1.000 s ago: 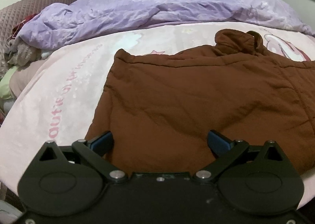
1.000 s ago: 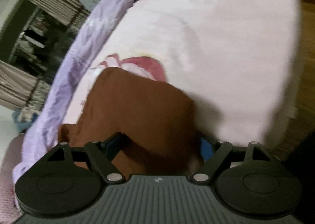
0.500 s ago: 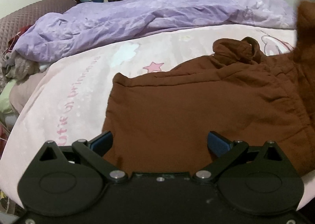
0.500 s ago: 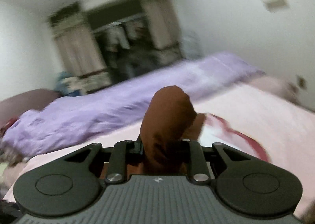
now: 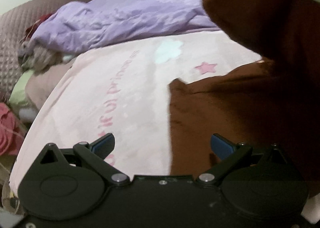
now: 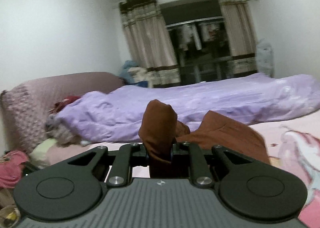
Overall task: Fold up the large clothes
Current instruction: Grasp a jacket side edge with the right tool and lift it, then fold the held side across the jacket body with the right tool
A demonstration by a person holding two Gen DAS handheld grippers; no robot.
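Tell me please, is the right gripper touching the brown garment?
Touching. The right wrist view shows the right gripper closed on a fold of the brown garment, its jaws pressing the cloth from both sides.

The right gripper (image 6: 159,155), a second ago spread around the brown quilted garment (image 5: 230,120), has just been closing and is now clamped on a fold of it. That fold has been lifted off the pink printed bedsheet (image 5: 120,87) and is now seen hanging high at the right in the left wrist view. The garment's left edge has shifted right between the left gripper's (image 5: 163,146) parted fingers.
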